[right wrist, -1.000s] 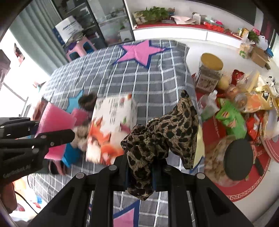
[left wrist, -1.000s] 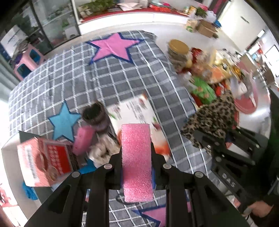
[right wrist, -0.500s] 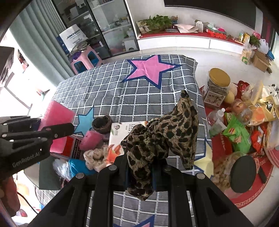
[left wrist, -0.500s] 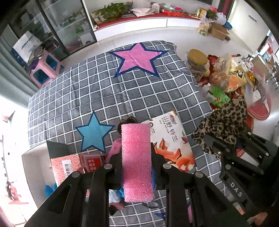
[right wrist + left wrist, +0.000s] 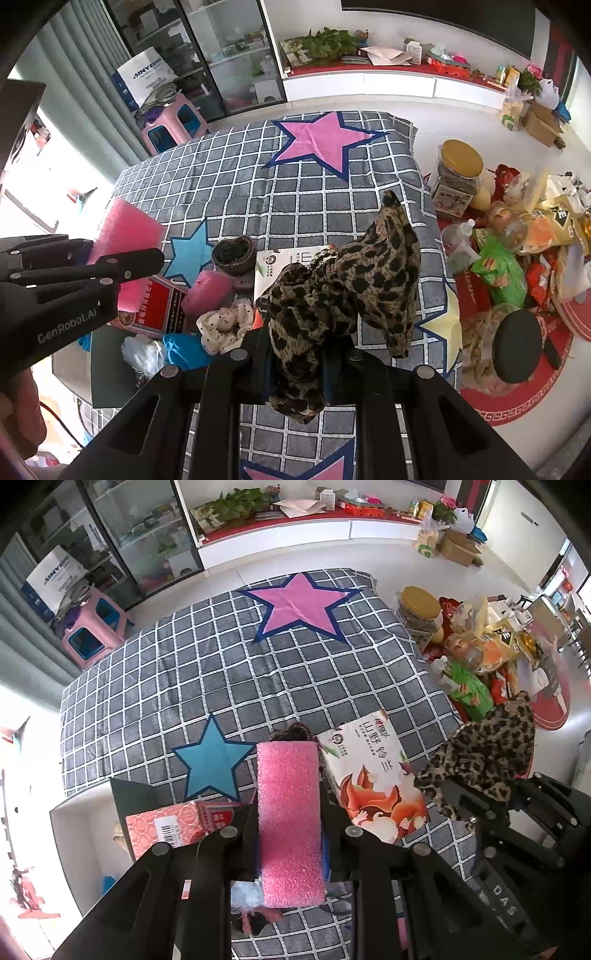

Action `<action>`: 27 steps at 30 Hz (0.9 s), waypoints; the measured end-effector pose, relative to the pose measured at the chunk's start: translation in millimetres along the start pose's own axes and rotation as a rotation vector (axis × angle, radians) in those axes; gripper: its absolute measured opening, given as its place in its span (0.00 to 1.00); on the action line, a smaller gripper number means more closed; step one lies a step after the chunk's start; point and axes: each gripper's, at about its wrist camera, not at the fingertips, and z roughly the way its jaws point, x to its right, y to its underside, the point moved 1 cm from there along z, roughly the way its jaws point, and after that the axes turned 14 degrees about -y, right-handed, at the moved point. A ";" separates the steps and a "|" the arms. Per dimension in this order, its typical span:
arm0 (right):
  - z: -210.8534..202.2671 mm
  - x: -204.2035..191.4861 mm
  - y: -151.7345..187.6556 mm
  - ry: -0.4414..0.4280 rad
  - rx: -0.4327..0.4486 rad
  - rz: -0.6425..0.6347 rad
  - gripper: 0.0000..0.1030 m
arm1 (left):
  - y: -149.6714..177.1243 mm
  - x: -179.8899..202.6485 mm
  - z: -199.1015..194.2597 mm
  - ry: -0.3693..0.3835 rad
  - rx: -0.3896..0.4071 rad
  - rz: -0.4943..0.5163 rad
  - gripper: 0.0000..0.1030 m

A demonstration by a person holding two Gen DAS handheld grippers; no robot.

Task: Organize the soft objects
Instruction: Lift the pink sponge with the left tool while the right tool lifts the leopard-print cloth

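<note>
My left gripper (image 5: 290,812) is shut on a pink foam block (image 5: 290,823), held above the grey checked blanket (image 5: 258,672). In the right wrist view the same pink foam block (image 5: 125,236) and left gripper (image 5: 122,266) show at the left. My right gripper (image 5: 299,354) is shut on a leopard-print cloth (image 5: 343,288), which hangs over its fingers; that leopard-print cloth (image 5: 484,760) appears at the right of the left wrist view. Below lie a pink roll (image 5: 207,291), a dotted white scrunchie (image 5: 225,325), a dark knitted band (image 5: 234,251) and a blue soft piece (image 5: 184,350).
A printed tissue pack (image 5: 369,779) and a red carton (image 5: 177,827) lie on the blanket near an open box (image 5: 85,830). Snack bags and jars (image 5: 517,236) crowd the floor on the right. A pink stool (image 5: 173,125) and glass cabinet stand beyond the blanket.
Both grippers have risen and pulled back from the pile, each keeping its hold; the blanket and room now show from higher up.
</note>
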 end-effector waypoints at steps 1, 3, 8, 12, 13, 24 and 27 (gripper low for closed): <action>-1.7 -2.7 0.0 0.005 -0.001 -0.003 0.19 | 1.8 -3.7 -3.3 -0.003 0.010 -0.002 0.23; -4.4 -7.7 0.4 0.008 -0.002 -0.010 0.19 | 4.0 -10.6 -8.1 0.003 0.023 -0.014 0.23; -6.6 -18.7 0.3 0.013 -0.008 -0.030 0.19 | 8.8 -33.5 -15.9 0.010 0.034 -0.072 0.23; -4.7 -26.8 -3.4 0.017 -0.013 -0.050 0.19 | 15.7 -48.2 -16.9 0.007 0.034 -0.106 0.23; -4.1 -28.5 -4.2 0.017 -0.015 -0.054 0.19 | 17.9 -52.9 -16.4 0.007 0.033 -0.118 0.23; 0.5 -52.3 -16.9 0.038 -0.038 -0.111 0.19 | 33.6 -89.4 -12.6 0.029 0.022 -0.218 0.23; -0.4 -61.2 -20.4 0.042 -0.037 -0.126 0.19 | 37.2 -95.7 -10.6 0.039 0.016 -0.234 0.23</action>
